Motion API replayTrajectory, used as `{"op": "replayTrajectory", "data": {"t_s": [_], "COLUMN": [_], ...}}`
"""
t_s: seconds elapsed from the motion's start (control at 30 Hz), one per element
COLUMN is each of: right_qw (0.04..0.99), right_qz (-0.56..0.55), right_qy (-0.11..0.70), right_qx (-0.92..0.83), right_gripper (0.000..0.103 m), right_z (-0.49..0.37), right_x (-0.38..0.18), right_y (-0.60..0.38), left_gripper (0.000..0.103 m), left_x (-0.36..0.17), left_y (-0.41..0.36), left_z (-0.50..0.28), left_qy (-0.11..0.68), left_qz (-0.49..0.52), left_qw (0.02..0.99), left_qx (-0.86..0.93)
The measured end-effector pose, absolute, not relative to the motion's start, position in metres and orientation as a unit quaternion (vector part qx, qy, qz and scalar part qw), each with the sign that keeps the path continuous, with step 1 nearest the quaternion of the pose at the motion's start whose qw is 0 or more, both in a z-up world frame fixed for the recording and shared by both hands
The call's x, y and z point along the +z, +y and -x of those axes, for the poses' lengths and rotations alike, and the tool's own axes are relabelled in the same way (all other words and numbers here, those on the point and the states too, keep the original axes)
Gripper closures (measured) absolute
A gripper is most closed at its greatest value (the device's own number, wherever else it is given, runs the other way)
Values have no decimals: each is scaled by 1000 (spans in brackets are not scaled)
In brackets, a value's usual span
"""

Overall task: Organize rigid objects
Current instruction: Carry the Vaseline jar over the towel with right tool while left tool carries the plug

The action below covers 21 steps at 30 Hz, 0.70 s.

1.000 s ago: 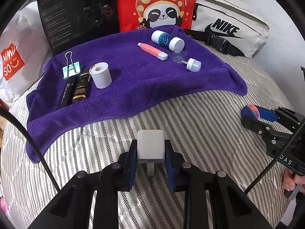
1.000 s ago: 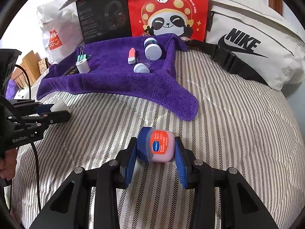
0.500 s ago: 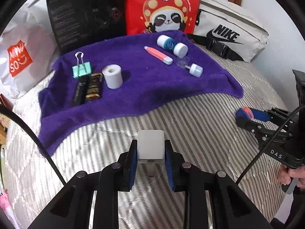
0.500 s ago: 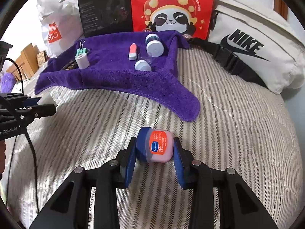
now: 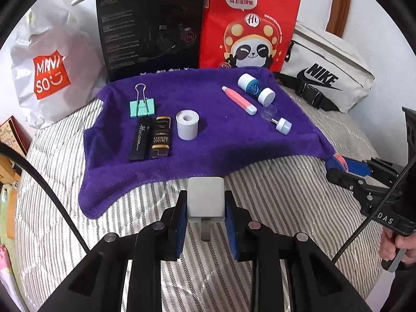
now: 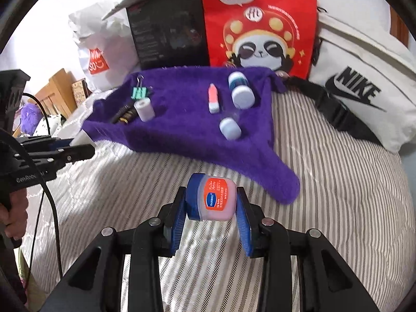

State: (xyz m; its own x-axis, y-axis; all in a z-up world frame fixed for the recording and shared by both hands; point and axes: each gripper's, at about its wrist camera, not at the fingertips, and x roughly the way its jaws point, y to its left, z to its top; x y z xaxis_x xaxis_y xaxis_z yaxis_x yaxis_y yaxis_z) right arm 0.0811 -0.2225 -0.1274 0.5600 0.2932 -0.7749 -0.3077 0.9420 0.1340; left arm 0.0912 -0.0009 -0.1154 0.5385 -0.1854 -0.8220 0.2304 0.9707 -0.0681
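White crinkled plastic Miniso shopping bag at the striped grey-and-white quilted bed's far left corner, black Hecate cardboard box upright along the far edge, red paper panda bag beside it, cream Nike waist bag at the far right corner.

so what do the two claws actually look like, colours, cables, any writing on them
Both are matte black plastic frames with silver screw heads and blue ribbed pads on the fingers. The left claw reads "GenRobot" on its side, the right claw "DAS". A thin black cable trails from each. A bare hand grips a grey trigger.
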Motion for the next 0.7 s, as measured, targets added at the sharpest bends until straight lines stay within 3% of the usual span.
{"op": "replayTrajectory", "data": {"t_s": [0.7], "right_qw": [881], "right_qz": [2], "right_qy": [427], "right_qx": [204], "right_gripper": [67], "right_z": [-169], "right_x": [-118], "right_y": [-196], "left_gripper": [78], "left_x": [-117], "left_y": [16], "left_z": [-157], "left_qy": [472], "left_qz": [-1], "left_qw": [874], "left_qx": [-112]}}
